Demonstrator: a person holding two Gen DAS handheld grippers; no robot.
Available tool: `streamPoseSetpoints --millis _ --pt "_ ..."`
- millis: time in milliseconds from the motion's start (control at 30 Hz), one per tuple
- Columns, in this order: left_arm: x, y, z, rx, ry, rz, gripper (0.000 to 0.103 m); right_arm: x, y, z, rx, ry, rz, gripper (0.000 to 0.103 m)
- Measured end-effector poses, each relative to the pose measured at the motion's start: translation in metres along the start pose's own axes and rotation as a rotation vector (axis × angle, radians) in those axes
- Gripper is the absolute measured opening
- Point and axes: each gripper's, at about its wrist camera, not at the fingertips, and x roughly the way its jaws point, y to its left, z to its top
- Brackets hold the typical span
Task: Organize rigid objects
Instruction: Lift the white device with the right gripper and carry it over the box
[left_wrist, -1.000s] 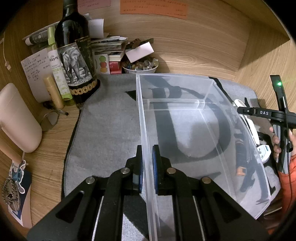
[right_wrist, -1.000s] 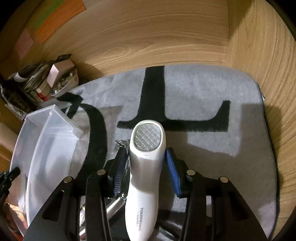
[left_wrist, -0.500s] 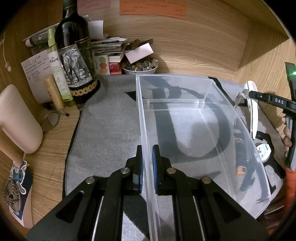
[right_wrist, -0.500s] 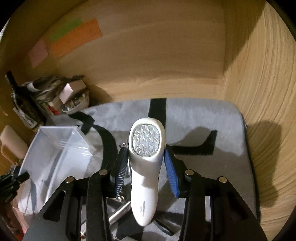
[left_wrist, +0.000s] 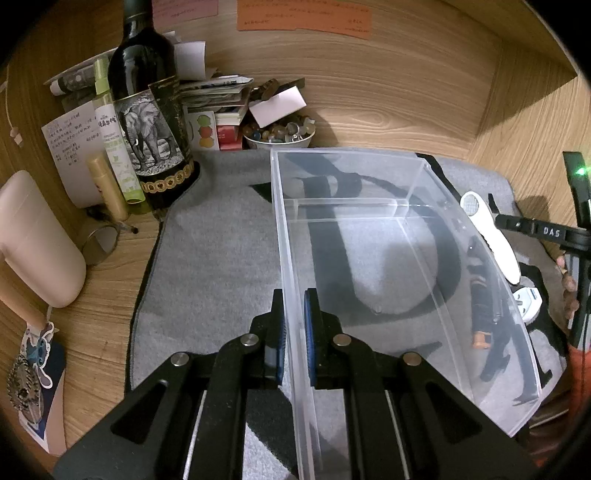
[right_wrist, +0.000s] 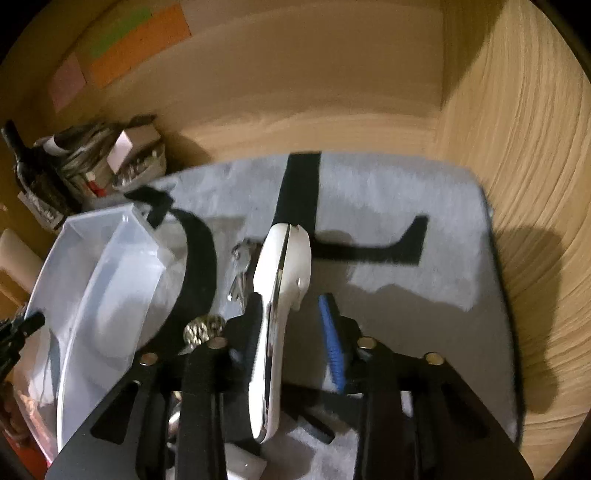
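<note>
A clear plastic bin (left_wrist: 369, 258) stands on the grey mat; it also shows at the left of the right wrist view (right_wrist: 103, 280). My left gripper (left_wrist: 294, 328) is shut on the bin's near left wall. My right gripper (right_wrist: 291, 332) has its jaws spread around a white handheld device (right_wrist: 280, 295), which has rolled onto its side and leans on the left finger; the right blue pad (right_wrist: 330, 343) stands apart from it. In the left wrist view the device (left_wrist: 491, 236) sits just beyond the bin's right wall.
A wine bottle (left_wrist: 147, 122), a bowl of stones (left_wrist: 280, 133), papers and a pink container (left_wrist: 33, 243) crowd the back left. Keys (right_wrist: 240, 273), a white plug (left_wrist: 528, 301) and a dark tool (left_wrist: 484, 314) lie on the mat right of the bin. Wooden walls enclose the back and right.
The right gripper rose with the white device, then opened wider; the device turned from face-up onto its side. The left gripper and bin have not moved.
</note>
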Motion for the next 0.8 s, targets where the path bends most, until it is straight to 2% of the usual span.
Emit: streamPoseSetpoints --millis 100,300,333,400,567,800 --pt "0.0 0.001 0.001 -0.004 -0.001 -0.002 0.009 0.012 0.007 0.001 -0.035 0.019 -0.019 0.047" --pt "0.0 0.0 0.001 -0.006 -0.002 -0.005 0.009 0.042 0.017 0.009 -0.072 0.078 -0.026 0.047" --pt "0.0 0.001 0.0 -0.007 -0.002 -0.006 0.009 0.046 0.018 0.01 -0.074 0.081 -0.022 0.038" --pt "0.001 0.001 0.001 -0.009 -0.002 -0.008 0.009 0.047 0.017 0.012 -0.069 0.071 -0.011 0.035" --pt "0.001 0.001 0.0 -0.001 -0.002 -0.01 0.009 0.027 0.02 0.011 -0.08 0.006 -0.031 0.034" --pt "0.0 0.002 0.0 -0.004 -0.005 -0.018 0.009 -0.037 0.043 0.021 -0.112 -0.153 -0.012 0.033"
